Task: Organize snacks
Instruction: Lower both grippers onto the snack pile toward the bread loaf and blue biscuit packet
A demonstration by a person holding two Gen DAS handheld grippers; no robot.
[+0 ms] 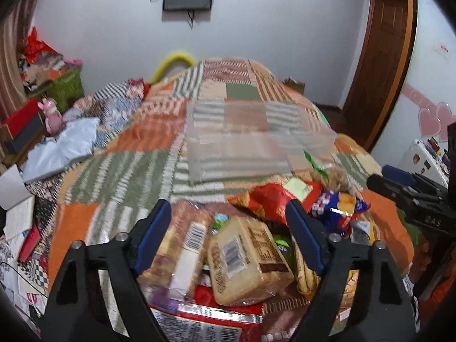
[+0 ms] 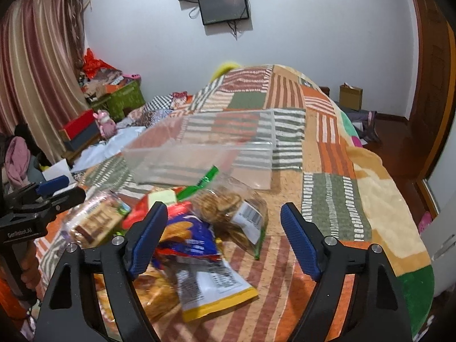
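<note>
Nothing appears sorted yet. The snack pile lies heaped at the bed's near edge, just before the clear plastic bin, which looks empty. Left tongs and right tongs both gape, holding nothing.
</note>
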